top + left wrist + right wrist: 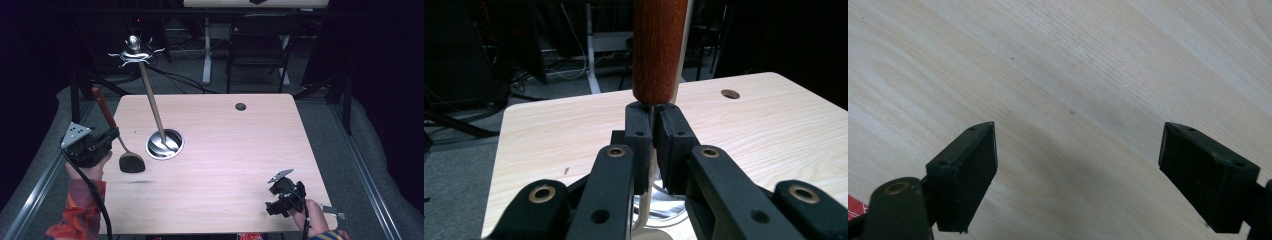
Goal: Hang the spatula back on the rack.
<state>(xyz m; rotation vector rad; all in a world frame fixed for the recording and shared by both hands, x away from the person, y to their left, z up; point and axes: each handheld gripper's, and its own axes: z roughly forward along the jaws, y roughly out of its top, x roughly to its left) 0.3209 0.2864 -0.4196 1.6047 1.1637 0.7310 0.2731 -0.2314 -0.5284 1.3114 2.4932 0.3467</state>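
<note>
Gripping the thin metal shank of a spatula [125, 152] just below its reddish wooden handle, the left gripper [111, 136] holds it above the table [230, 150], black blade hanging at 9 o'clock of the steel cup [165, 144]. At 5 o'clock, well apart, the right gripper [1078, 170] hovers with jaws wide over bare wood.

- A pale wooden table [240, 150] with a round cable hole [240, 106].
- Behind it — a dark folding chair [260, 47] and a white desk leg [207, 50].
- Grey carpeted floor [320, 130], cables trailing; dim, dark surroundings.
</note>
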